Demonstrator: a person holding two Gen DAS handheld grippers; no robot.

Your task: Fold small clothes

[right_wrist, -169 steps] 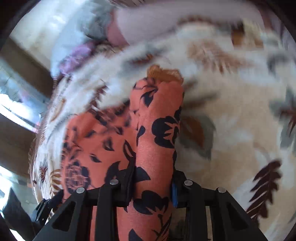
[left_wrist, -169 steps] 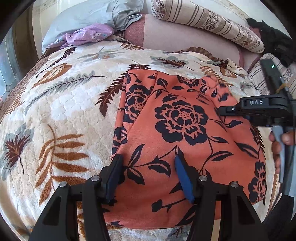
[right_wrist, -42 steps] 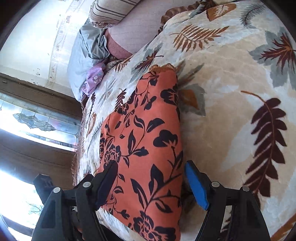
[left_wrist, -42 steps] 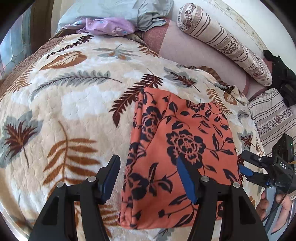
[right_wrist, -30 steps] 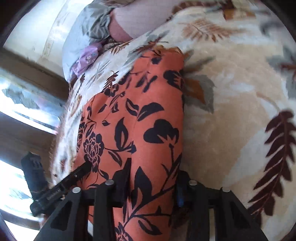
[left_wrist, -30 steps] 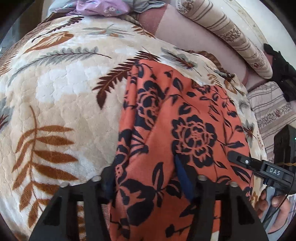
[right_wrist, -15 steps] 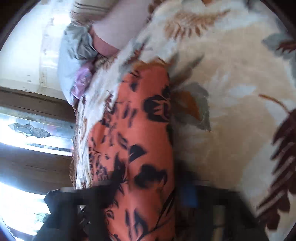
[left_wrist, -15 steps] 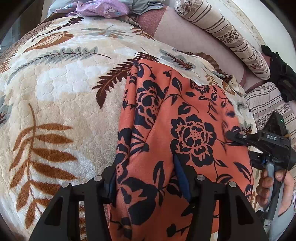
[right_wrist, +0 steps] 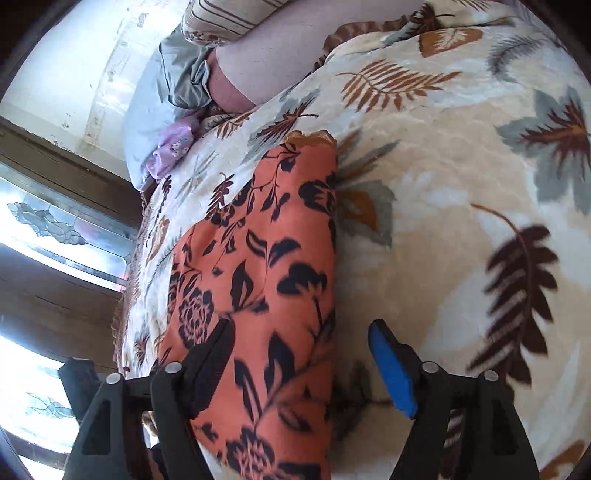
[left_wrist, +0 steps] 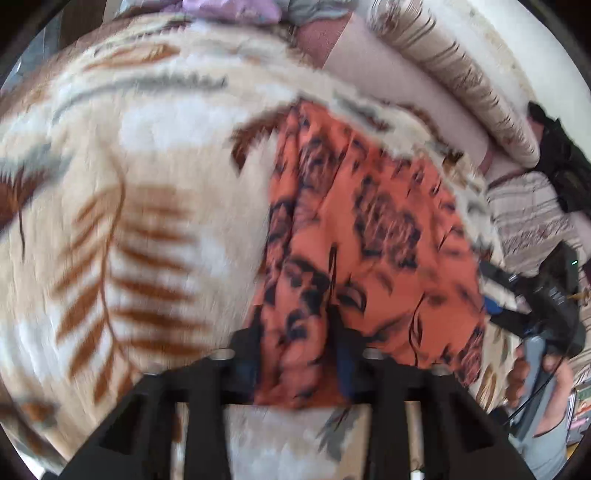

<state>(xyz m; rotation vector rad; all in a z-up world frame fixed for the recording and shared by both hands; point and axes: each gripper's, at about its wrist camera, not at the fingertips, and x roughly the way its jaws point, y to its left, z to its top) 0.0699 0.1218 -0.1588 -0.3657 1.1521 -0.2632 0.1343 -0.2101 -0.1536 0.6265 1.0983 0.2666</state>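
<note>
A: Left gripper (left_wrist: 297, 354)?
B: Clamped on near-left edge of orange floral garment (left_wrist: 369, 236), fabric bunched between jaws.
A: Right gripper (right_wrist: 303, 365)?
B: Jaws apart, straddling garment's right edge on leaf-print blanket (right_wrist: 461, 184).

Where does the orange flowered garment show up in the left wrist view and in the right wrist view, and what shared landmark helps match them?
Left wrist view: the orange flowered garment fills centre to right, its near edge pinched in the left tool.
Right wrist view: it runs from centre down to the lower left, between the open fingers of the right tool.
Shared landmark: the purple cloth at the far end of the bed.
</note>
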